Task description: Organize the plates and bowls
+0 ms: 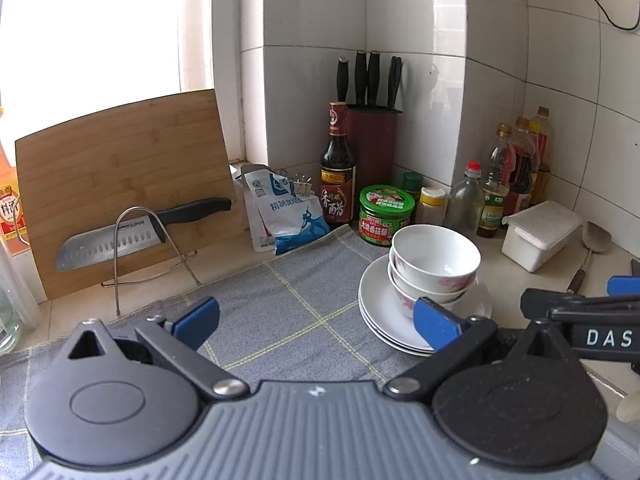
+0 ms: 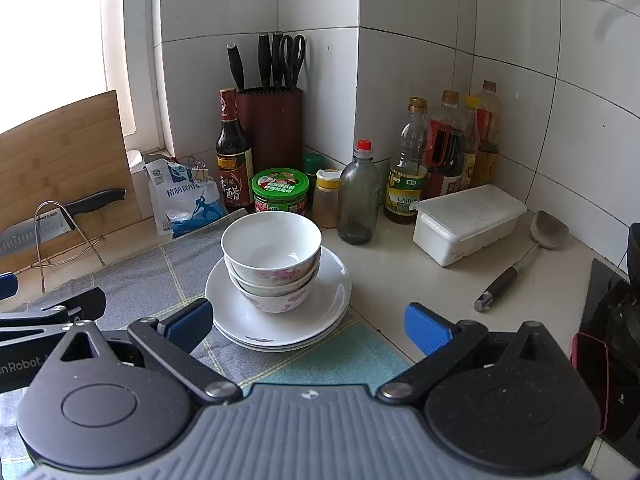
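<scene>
Both the left hand-held gripper (image 1: 316, 322) and right hand-held gripper (image 2: 308, 322) hang released, empty, just short of the stack: three bowls (image 2: 272, 246) nested mouth-up on three plates (image 2: 280, 312), lying flat on the cloth (image 1: 280, 300).

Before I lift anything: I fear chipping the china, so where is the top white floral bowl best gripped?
Grip the top white floral bowl by its rim, probably at the near right edge, one finger inside and one outside, coming from above. It sits upright and nested in the bowls under it, so only its rim and upper wall are free. The open right gripper already faces it.
</scene>
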The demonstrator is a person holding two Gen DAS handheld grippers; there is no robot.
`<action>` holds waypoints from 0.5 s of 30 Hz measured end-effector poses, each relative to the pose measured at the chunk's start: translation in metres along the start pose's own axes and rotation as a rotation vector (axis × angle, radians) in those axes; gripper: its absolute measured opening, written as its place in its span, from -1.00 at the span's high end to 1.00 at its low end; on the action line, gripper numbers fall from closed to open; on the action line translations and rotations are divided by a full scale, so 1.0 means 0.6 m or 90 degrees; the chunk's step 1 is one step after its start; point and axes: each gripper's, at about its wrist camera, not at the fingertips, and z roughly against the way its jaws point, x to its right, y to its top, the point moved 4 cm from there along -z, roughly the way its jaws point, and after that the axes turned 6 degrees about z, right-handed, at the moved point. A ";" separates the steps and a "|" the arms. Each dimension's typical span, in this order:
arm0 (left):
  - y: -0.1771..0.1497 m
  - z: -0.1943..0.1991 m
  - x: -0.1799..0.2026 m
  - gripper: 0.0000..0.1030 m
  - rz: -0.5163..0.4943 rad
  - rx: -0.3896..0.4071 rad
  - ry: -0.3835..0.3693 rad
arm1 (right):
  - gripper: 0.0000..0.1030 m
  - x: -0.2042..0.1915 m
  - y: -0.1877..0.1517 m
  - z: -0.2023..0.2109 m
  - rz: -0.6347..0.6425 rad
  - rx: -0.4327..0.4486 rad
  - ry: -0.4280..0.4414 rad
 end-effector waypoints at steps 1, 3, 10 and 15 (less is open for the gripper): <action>0.000 0.001 0.000 -0.99 0.000 0.001 0.000 | -1.00 0.000 0.000 0.001 0.000 0.001 0.000; 0.001 0.003 -0.003 -0.99 0.002 0.002 -0.001 | -1.00 -0.001 0.002 0.003 0.002 0.003 -0.001; 0.001 0.003 -0.004 -0.99 0.002 0.003 -0.002 | -1.00 -0.003 0.002 0.005 0.004 0.007 -0.004; 0.001 0.003 -0.004 -0.99 0.002 0.003 0.000 | -1.00 -0.004 0.003 0.006 0.003 0.010 -0.004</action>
